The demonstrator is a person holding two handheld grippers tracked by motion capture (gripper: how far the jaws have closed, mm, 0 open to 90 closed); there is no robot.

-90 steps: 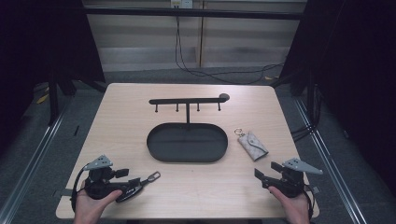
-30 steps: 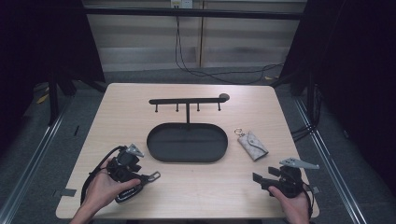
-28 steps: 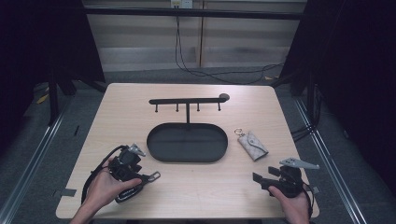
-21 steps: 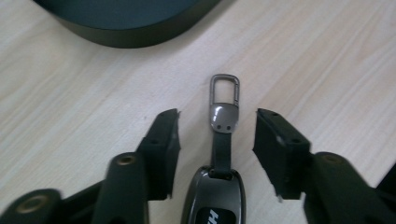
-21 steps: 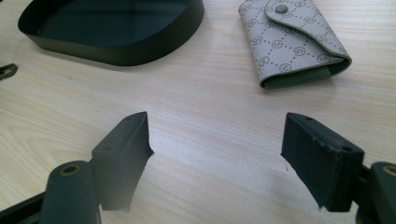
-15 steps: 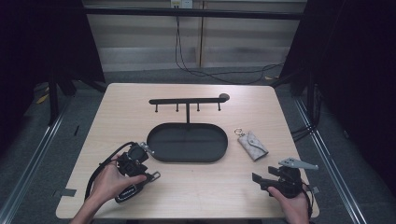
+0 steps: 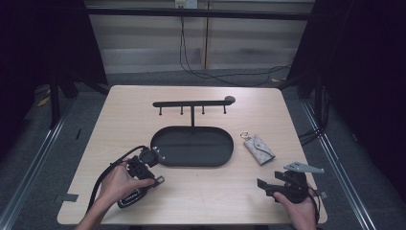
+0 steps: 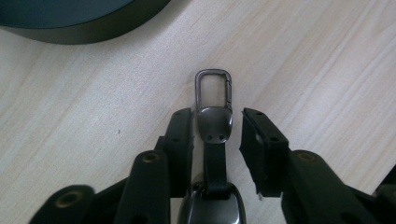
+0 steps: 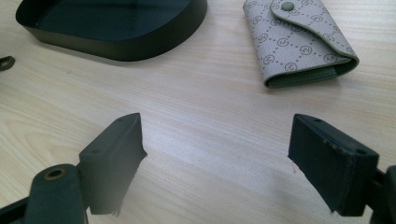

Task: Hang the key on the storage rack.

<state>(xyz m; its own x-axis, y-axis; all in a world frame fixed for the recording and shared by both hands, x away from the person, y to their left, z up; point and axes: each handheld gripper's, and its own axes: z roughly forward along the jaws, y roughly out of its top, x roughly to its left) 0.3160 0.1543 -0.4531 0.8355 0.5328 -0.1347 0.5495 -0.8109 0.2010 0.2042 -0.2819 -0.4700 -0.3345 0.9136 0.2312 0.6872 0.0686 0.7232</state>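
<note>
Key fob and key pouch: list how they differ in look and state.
The key fob is dark metal with a clip ring and a black strap; the key pouch is pale patterned fabric with a snap flap. The fob lies between the left tongs, which are narrowly open around it; the pouch lies beyond the right tongs, which are wide open and clear of it. Both rest flat on the table, outside the tray.

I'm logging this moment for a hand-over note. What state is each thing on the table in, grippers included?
Key fob: flat on the table, clasp shut, between the jaws, not yet gripped.
Left gripper: open, jaws either side of the fob's metal end.
Right gripper: wide open, holding nothing.
Key pouch: flap snapped shut, lying flat.
Tray: empty.
Hook rack: upright, nothing hung on it.
</note>
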